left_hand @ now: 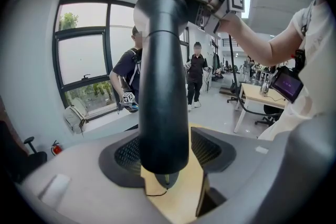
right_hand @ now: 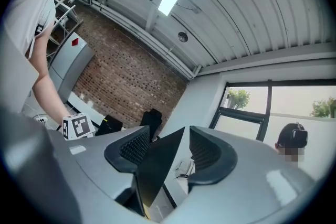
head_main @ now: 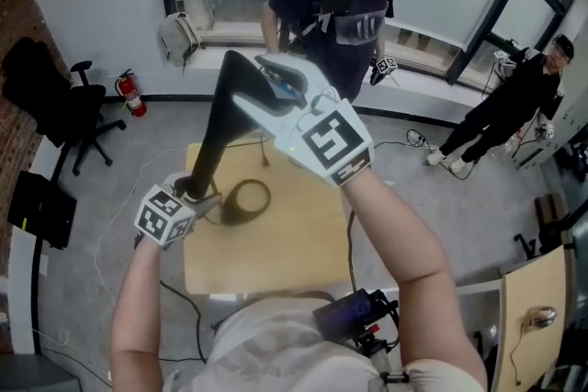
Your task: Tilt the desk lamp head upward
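Head view: the black ring-based desk lamp (head_main: 213, 128) stands on the pale wooden table (head_main: 276, 252). The left gripper (head_main: 197, 200) sits low at its arm, the right gripper (head_main: 250, 80) up at its flat black head (right_hand: 155, 165). Both pairs of jaws stand wide, bracketing without pinching. Push now and the head could slip free, or the lamp could tip! Only the gripper views show the gaps beside the pads.

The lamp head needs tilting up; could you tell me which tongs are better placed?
The right tongs: they straddle the lamp head up top, while the left tongs sit low around the stem.
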Available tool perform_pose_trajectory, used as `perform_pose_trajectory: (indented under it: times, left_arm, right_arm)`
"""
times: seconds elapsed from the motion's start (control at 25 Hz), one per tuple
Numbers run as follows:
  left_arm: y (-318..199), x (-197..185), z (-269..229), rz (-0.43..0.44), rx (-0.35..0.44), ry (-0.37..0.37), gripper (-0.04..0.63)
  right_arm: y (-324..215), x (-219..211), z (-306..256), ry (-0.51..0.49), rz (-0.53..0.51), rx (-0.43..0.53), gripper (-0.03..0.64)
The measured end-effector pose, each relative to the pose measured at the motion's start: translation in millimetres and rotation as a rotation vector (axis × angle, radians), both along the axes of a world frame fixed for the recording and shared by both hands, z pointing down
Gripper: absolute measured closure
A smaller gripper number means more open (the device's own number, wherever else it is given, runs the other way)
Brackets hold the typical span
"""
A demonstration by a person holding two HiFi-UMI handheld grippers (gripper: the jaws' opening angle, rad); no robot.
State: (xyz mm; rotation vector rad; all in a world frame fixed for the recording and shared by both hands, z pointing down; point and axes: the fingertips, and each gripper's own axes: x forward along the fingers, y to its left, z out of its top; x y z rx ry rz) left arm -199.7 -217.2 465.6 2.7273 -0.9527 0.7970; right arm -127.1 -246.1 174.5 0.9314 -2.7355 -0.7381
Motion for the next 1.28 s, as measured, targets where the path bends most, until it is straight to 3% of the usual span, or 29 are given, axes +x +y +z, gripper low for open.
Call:
perform_pose_trajectory:
  times: [0.28, 0.6, 0.84, 0.96, 1.16, 1.28]
  left_arm:
    - [12.1, -15.3, -17.0, -0.079, 0.082, 0.094, 0.321]
    - [29.6, -45.7, -47.8, -0.304, 0.178, 0.151, 0.356]
    - [64.1, -57.7, -61.3, -0.491, 0.274, 0.178, 0.416]
    - [84.3, -36.7, -65.9, -0.553, 0.303, 0.201, 0.462]
    - [116.1, 15.2, -61.8, -0.583, 0.308, 0.222, 0.562]
    - [140.8, 41.0, -55.1, -0.607, 0.300, 0.244, 0.585]
  right_arm:
    - [14.4, 32.5, 5.4, -0.074, 0.023, -0.075, 0.371]
    - [25.9, 75.9, 18.7, -0.147, -0.012, -0.134, 0.407]
    - [38.6, 99.9, 44.1, -0.168, -0.128, -0.193, 0.445]
    - [44.3, 125.5, 60.2, -0.155, -0.155, -0.230, 0.477]
    - [56.2, 159.7, 104.0, -0.194, -0.228, -0.325, 0.566]
    - [71.8, 175.9, 132.0, -0.180, -0.253, -0.386, 0.591]
